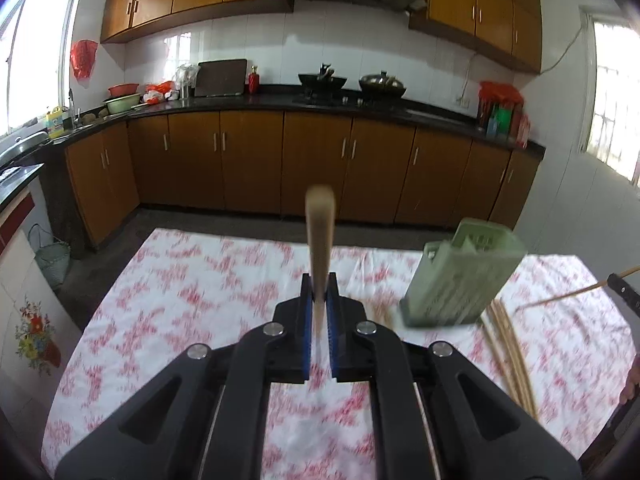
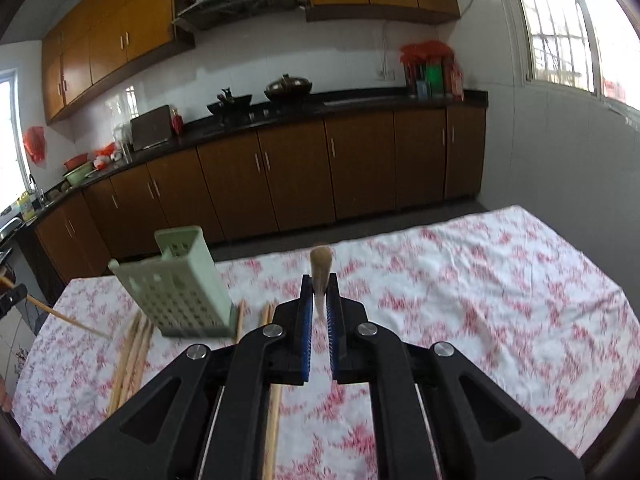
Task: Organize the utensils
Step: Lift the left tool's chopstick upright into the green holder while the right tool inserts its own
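A pale green perforated utensil holder (image 1: 460, 276) stands on the floral tablecloth, right of my left gripper (image 1: 319, 292); it also shows in the right wrist view (image 2: 180, 284), left of my right gripper (image 2: 319, 292). My left gripper is shut on a wooden chopstick (image 1: 319, 236) that points up and forward. My right gripper is shut on another wooden chopstick (image 2: 321, 272). Several loose chopsticks (image 1: 508, 352) lie on the cloth beside the holder, also seen in the right wrist view (image 2: 132, 360). The other gripper's chopstick shows at each view's edge (image 1: 568, 295) (image 2: 60, 316).
The table with the red and white floral cloth (image 2: 480, 300) stands in a kitchen. Brown cabinets (image 1: 248, 160) and a dark counter with pans (image 1: 352, 84) run along the far wall. A basket (image 1: 52, 256) sits on the floor at the left.
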Available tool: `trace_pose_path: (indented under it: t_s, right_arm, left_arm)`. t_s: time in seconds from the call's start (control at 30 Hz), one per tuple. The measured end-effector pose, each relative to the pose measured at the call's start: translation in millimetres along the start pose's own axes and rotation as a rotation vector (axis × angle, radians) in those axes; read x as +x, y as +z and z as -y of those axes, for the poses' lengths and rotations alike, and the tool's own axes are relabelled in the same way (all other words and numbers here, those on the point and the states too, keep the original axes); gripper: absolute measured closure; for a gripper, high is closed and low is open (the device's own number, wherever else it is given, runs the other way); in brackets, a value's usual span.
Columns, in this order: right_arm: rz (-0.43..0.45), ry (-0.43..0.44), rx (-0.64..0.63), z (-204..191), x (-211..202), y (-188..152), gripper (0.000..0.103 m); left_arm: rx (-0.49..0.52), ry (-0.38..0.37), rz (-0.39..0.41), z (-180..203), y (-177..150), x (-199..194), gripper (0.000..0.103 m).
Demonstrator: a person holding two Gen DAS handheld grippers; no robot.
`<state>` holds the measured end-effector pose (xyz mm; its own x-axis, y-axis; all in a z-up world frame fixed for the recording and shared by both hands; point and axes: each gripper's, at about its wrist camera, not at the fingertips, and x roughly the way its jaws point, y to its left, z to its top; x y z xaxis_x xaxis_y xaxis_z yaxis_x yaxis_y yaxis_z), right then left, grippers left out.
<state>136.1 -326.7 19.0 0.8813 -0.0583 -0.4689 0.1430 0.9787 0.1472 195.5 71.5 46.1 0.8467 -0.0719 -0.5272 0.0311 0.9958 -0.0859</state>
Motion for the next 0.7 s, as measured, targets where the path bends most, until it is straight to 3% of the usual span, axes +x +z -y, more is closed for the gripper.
trace_pose_path:
  t_s: [0.2, 0.37, 0.47, 0.6, 0.7]
  right_arm:
    - [0.106, 0.031, 0.010, -13, -8, 45, 0.096]
    - [0.285, 0.147, 0.042, -39, -43, 90, 0.096]
    - [0.347, 0.224, 0.042, -56, -54, 99, 0.096]
    - [0.343, 0.267, 0.003, -72, -47, 90, 0.096]
    - [0.277, 0.289, -0.003, -78, -27, 79, 0.096]
  left_arm:
    - [-0.001, -0.033, 0.083, 11, 45, -11, 0.095]
    - [0.037, -0.109, 0.206, 42, 83, -43, 0.095]
    - [0.050, -0.157, 0.260, 61, 94, -56, 0.095]
    - [0.032, -0.211, 0.289, 79, 95, -52, 0.095]
    - [0.017, -0.250, 0.269, 90, 89, -36, 0.095]
